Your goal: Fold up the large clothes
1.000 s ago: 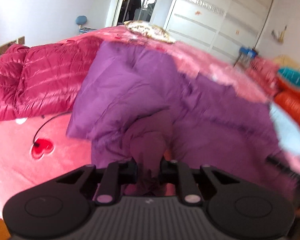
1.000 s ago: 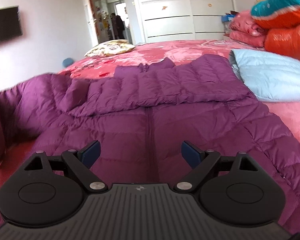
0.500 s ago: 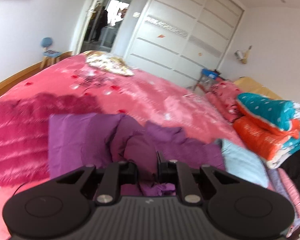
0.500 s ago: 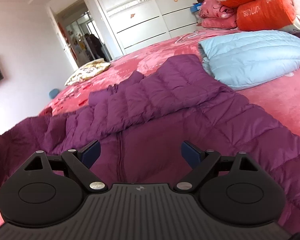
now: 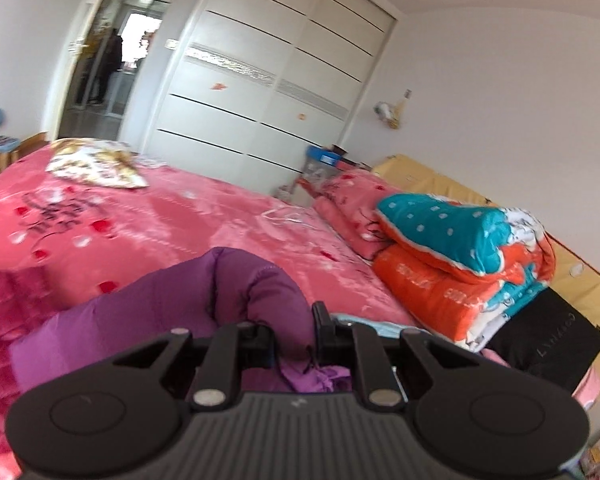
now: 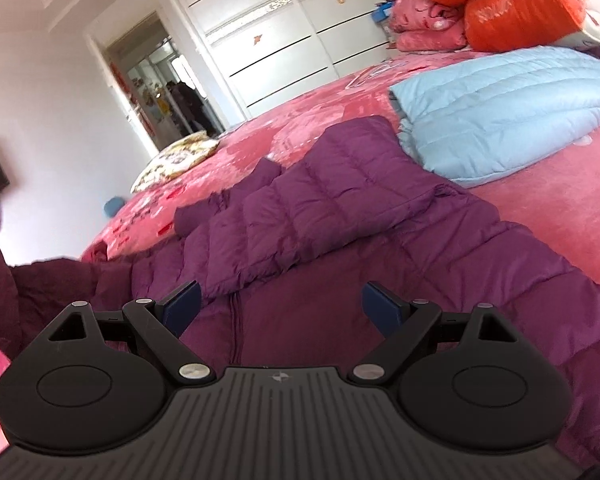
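A purple quilted down jacket lies spread on the pink bed, one sleeve folded across its body. In the left wrist view my left gripper is shut on a bunched fold of the purple jacket, lifted high above the bed. At the left edge of the right wrist view that raised part hangs as a dark purple drape. My right gripper hovers open just over the jacket's body near its zip, with nothing between its blue pads.
A light blue down jacket lies folded to the right. Stacked teal, orange and pink quilts sit at the bed's far right. A floral pillow lies at the far end, white wardrobe doors behind. A dark red jacket lies left.
My left gripper rose steeply with the purple fold still held, and its view swung from the jacket up toward the wardrobe. The right view rolled and shifted slightly; its jaws stayed open.
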